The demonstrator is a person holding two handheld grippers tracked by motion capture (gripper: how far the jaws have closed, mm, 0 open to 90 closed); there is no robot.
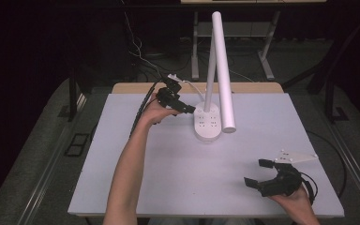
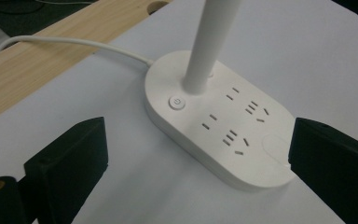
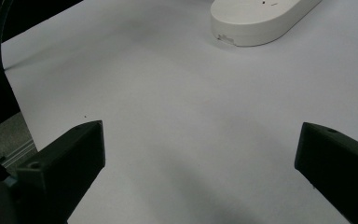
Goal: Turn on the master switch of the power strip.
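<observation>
From the high view, a white desk lamp (image 1: 215, 70) stands on its socket base (image 1: 206, 124) at the far middle of the white table (image 1: 168, 187). The left gripper (image 1: 187, 109) hovers just beside that base, while the right gripper (image 1: 258, 172), jaws spread, hangs near the table's near right corner.

In the left gripper view, the jaws stand wide apart and empty, and the power button (image 2: 176, 102) sits unpressed between them; any switching seems still to do.

In the right gripper view, the jaws gape over bare table, well apart from the base.
</observation>
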